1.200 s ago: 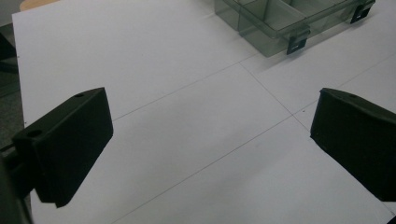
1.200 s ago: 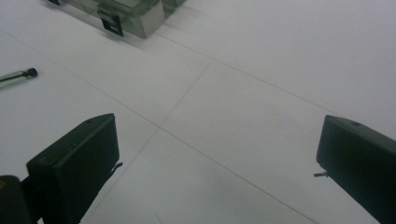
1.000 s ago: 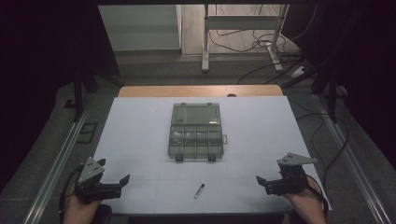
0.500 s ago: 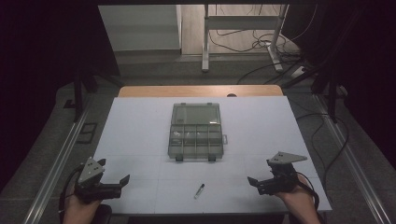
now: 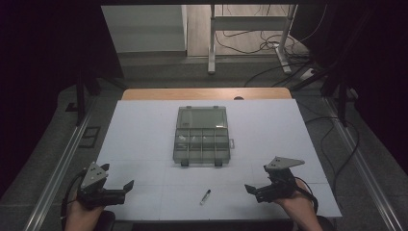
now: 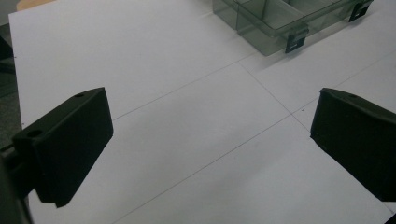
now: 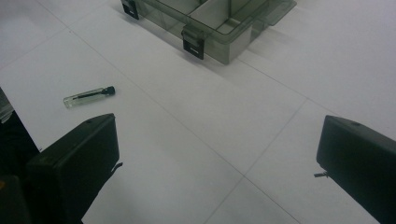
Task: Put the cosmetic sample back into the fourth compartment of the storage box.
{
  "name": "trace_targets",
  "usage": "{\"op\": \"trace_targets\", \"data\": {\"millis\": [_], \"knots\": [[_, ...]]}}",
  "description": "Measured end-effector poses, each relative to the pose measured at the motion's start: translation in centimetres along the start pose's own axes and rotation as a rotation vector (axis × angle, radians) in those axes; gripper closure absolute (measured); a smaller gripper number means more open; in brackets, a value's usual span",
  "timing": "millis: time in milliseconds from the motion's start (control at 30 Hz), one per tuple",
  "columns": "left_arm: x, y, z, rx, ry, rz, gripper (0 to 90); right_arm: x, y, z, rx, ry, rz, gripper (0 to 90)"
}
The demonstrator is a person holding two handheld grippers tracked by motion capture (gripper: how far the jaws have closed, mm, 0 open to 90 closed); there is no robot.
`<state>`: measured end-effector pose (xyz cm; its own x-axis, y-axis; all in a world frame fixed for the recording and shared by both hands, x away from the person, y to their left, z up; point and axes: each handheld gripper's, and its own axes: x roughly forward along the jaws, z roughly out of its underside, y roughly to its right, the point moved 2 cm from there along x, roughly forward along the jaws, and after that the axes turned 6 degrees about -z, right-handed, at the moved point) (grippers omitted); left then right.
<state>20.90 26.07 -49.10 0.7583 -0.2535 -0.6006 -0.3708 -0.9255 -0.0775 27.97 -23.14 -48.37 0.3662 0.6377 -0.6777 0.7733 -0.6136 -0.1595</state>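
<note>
lab bench | white gridded table (image 5: 144,144) | floor cables (image 5: 269,53) | dark surround

A small clear glass vial with a black cap (image 5: 205,196) lies at lower centre, below the clear plastic compartment box (image 5: 202,136) on the white table (image 5: 139,130).

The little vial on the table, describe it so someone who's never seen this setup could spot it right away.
On the white table, look toward the near edge from the clear compartment box. A small clear vial with a dark cap lies flat there, alone, between the left gripper and right gripper.
</note>
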Motion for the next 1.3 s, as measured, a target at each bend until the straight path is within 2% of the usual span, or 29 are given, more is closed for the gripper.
{"op": "trace_targets", "data": {"millis": [767, 1300], "knots": [[0.1, 0.1, -0.1, 0.008, -0.004, -0.002, 0.0, 3.5, -2.6, -1.4, -0.063, -0.058, -0.068, 0.0], [0.2, 0.1, -0.1, 0.009, -0.005, 0.001, 0.0, 6.2, -5.0, -2.0, -0.091, -0.129, -0.122, 0.0]]}}
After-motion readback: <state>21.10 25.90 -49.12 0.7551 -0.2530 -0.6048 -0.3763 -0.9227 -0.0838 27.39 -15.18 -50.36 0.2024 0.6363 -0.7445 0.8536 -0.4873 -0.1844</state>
